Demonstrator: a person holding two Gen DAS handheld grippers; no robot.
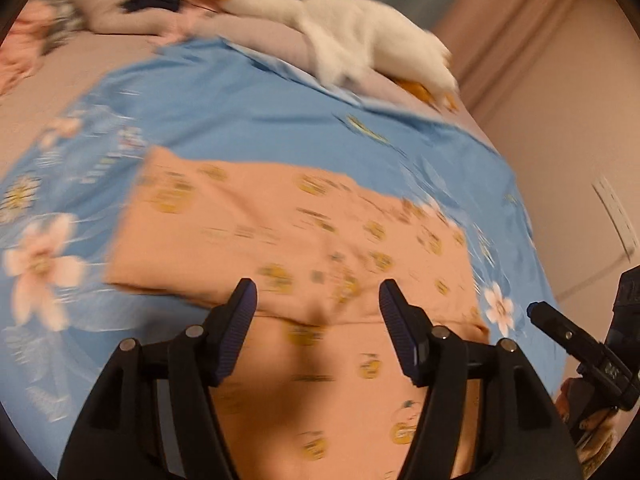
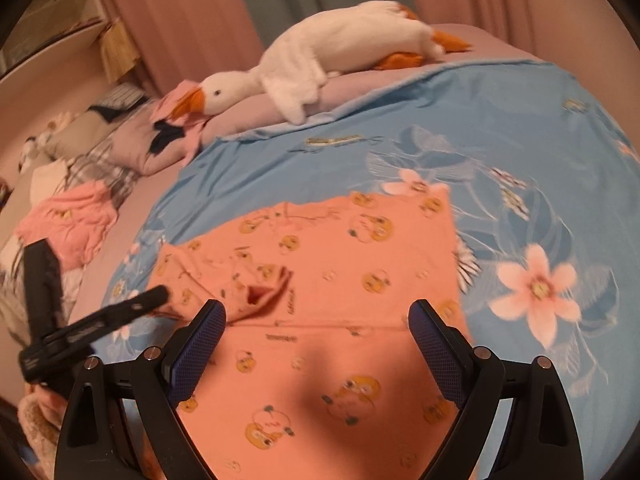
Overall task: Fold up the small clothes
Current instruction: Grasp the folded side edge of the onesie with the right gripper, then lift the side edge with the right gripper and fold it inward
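A small orange garment with yellow cartoon prints lies partly folded on a blue floral sheet. It also shows in the right wrist view, with a bunched sleeve at its left. My left gripper is open and empty, hovering over the garment's near part. My right gripper is open and empty above the garment's near edge. The right gripper shows at the left wrist view's right edge; the left gripper shows at the right wrist view's left.
A white plush goose lies on a mauve quilt at the far side of the bed. A pink garment and pillows lie far left. Curtains and a wall stand behind.
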